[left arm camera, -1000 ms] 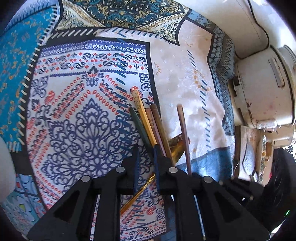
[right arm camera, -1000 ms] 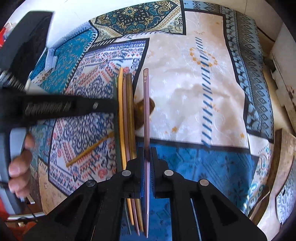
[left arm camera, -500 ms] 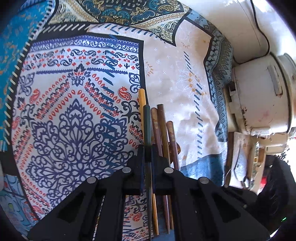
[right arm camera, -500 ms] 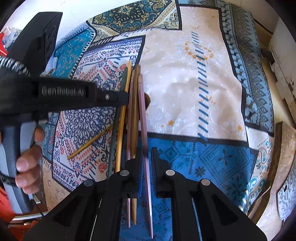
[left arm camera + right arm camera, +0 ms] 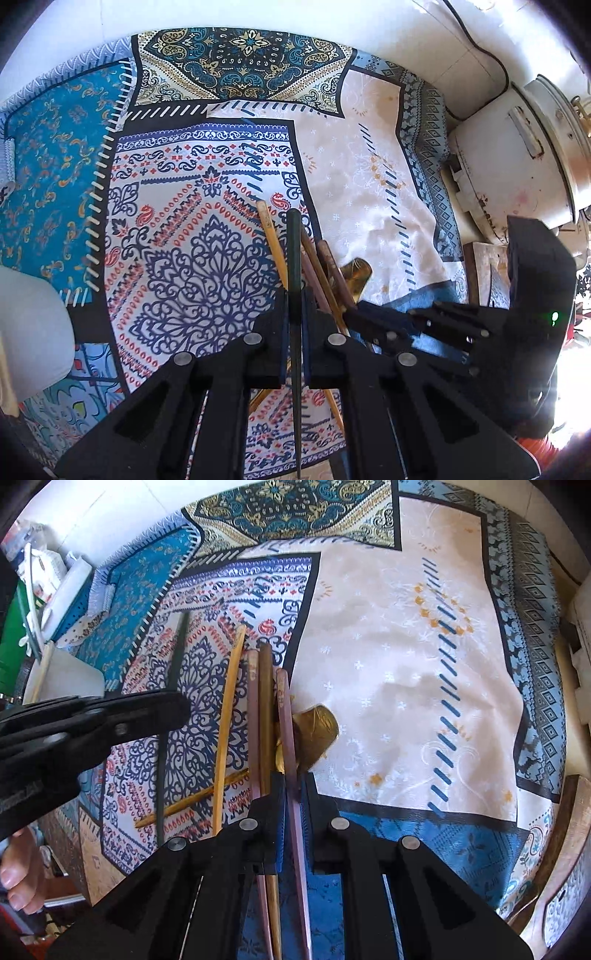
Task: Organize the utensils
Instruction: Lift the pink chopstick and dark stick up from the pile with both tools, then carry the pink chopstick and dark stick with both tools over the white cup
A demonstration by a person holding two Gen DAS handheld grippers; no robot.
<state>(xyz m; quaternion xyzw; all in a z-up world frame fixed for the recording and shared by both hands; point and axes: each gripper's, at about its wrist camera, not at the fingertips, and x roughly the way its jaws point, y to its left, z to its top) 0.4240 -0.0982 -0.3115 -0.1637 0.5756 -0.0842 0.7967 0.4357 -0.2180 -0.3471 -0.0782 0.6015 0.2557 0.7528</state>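
Patchwork cloth of blue, white and cream printed panels is spread over the tabletop, and every utensil is laid on it or held just above it. A worn white round appliance is seen at the right edge in the left wrist view, well apart from the work.

Near the middle of the cloth a shiny gold metal spoon is seen, its bowl just right of a row of chopsticks and partly hidden by them. In that row a pale yellow chopstick, a pinkish chopstick and a brown wooden chopstick are laid roughly parallel, long axes running from near to far.

The right tool is closed on a mauve chopstick, held lengthwise along the fingers, immediately right of the row and across the spoon. The left tool is closed on a dark green chopstick, likewise held along the fingers, with its far end pointed away over the patterned panel, left of the brown and pinkish sticks.

Both held sticks are already aligned with the row's long axis, so only a sideways shift is judged to be needed. The green stick is carried on the row's left flank and the mauve on its right, each nearest its own tool.
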